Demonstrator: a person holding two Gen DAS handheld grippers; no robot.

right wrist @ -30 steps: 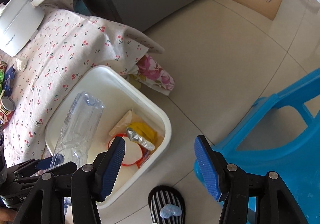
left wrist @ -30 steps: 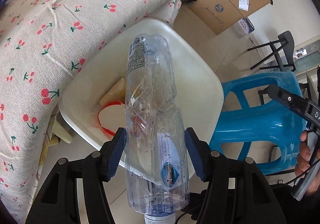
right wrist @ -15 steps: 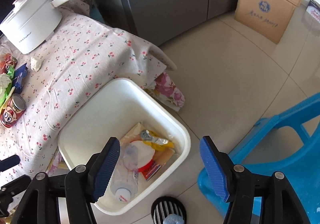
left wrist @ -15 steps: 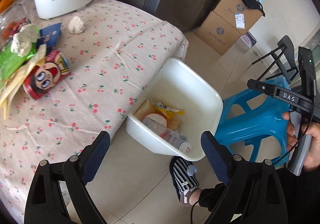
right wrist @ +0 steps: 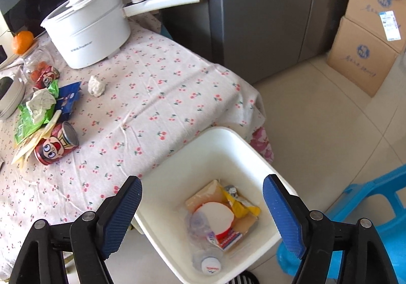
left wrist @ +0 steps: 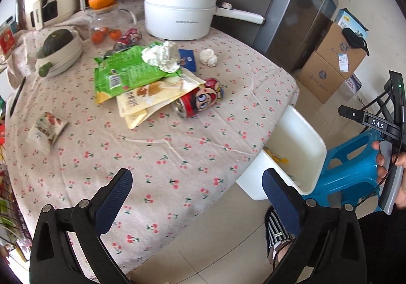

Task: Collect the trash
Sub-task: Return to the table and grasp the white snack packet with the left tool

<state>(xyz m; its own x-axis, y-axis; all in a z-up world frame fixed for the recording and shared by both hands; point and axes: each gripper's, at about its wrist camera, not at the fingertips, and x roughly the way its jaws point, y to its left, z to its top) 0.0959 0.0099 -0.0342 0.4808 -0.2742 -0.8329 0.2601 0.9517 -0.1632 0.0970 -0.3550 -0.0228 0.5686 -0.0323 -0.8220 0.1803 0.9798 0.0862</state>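
cherry-print cloth covers a table (left wrist: 177,146) that fills most of the left wrist view. beside its right edge, on the tiled floor, stands a white plastic bin (right wrist: 177,164), with a blue plastic stool (left wrist: 355,169) just beyond it. a white electric pot (left wrist: 177,14) with a long handle sits at the far side of the table, in front of a dark grey fridge (right wrist: 266,17). cardboard boxes (right wrist: 368,50) are stacked on the floor by the fridge.

trash lies in a loose heap near the middle of the table: a green snack bag (left wrist: 124,73) under a crumpled tissue (left wrist: 162,55), cream wrappers (left wrist: 152,98) below it, and a red cartoon can (left wrist: 198,101) on its side touching them. a second balled tissue (left wrist: 208,56) lies apart, nearer the pot. a small snack packet (left wrist: 45,129) lies alone toward the left edge.

inside the bin lie a clear plastic bottle (right wrist: 205,246), a round white lid (right wrist: 215,218), a yellow wrapper (right wrist: 241,207) and other packets.

the left gripper (left wrist: 195,190) hangs over the near table edge, its jaws just spread wide with nothing between them. the right gripper (right wrist: 203,205) hangs above the bin, its jaws also just widened and empty. a hand (left wrist: 388,167) holds that tool's handle.
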